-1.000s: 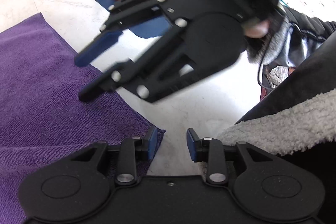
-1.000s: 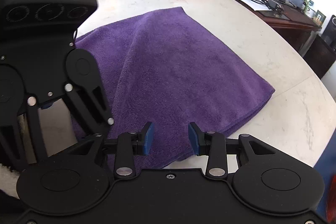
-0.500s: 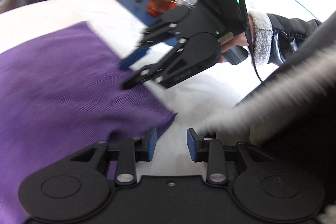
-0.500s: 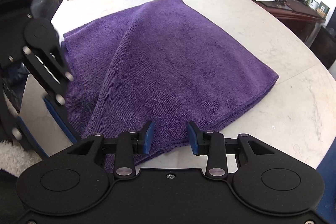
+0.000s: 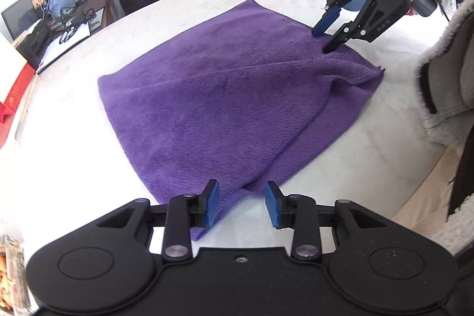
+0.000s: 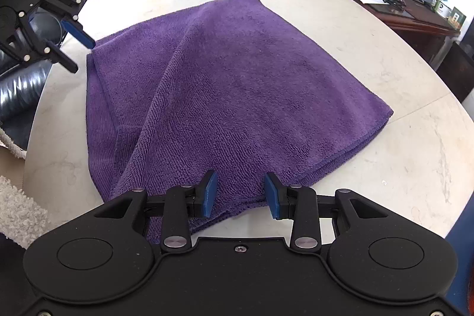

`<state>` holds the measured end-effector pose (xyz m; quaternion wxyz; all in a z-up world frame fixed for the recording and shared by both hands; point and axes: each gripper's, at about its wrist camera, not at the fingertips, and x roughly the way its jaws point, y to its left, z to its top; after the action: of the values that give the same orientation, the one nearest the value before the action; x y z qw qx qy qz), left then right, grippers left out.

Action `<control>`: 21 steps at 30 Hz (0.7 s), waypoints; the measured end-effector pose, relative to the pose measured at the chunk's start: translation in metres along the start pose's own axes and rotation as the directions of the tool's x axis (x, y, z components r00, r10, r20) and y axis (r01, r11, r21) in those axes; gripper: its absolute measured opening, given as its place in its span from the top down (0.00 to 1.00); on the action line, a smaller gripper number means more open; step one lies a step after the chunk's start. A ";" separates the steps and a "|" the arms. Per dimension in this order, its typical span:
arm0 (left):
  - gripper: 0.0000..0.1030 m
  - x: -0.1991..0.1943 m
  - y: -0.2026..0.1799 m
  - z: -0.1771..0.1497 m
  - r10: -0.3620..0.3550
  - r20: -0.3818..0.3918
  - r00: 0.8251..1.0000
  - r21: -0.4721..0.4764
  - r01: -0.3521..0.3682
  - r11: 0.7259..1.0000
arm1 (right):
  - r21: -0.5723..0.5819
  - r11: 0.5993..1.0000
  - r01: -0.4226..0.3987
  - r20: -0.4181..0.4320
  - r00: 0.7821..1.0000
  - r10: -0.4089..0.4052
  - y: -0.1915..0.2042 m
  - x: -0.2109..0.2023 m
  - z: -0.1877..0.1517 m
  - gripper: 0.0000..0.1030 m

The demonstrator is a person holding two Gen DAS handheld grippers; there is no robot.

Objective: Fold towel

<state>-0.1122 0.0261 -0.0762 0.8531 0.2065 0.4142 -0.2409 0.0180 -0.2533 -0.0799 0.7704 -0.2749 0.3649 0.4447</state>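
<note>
Two grippers hover at neighbouring corners of a purple towel [image 5: 237,96] lying already doubled, with loose ridges, across the middle of the white tabletop [image 6: 400,138]. The left gripper [image 5: 242,205], jaws opening, and the right gripper [image 6: 240,194], jaws apart, both hold nothing. Pinching only the top layer would likely drag the fold askew.

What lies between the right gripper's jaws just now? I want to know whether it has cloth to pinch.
In the right wrist view, the near folded edge of the purple towel lies in the gap of the right gripper; the jaws stand apart, not pressing it.
</note>
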 end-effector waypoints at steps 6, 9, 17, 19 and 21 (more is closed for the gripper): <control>0.68 0.019 -0.005 0.011 -0.016 0.005 1.000 0.073 0.016 0.997 | -0.001 1.000 0.014 -0.005 1.000 -0.014 0.003 0.000 0.000 0.67; 0.68 0.026 -0.009 0.008 0.014 -0.020 1.000 0.157 -0.011 0.988 | -0.007 1.000 0.016 -0.007 1.000 -0.016 0.003 0.001 0.001 0.67; 0.64 0.022 -0.015 -0.006 0.188 -0.056 0.981 0.317 -0.161 0.935 | -0.012 1.000 0.018 -0.009 1.000 -0.018 0.002 0.002 0.002 0.67; 0.62 0.022 -0.017 -0.011 0.256 -0.064 0.964 0.350 -0.219 0.911 | -0.011 1.000 0.017 -0.007 1.000 -0.017 0.001 0.003 0.002 0.67; 0.62 0.023 -0.018 -0.015 0.299 -0.067 0.952 0.368 -0.255 0.894 | -0.009 1.000 0.015 -0.005 1.000 -0.015 0.001 0.003 0.001 0.67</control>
<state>-0.1191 0.0142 -0.1060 0.8004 0.4284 0.3812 -0.1749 0.0186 -0.2508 -0.0816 0.7715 -0.2823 0.3626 0.4399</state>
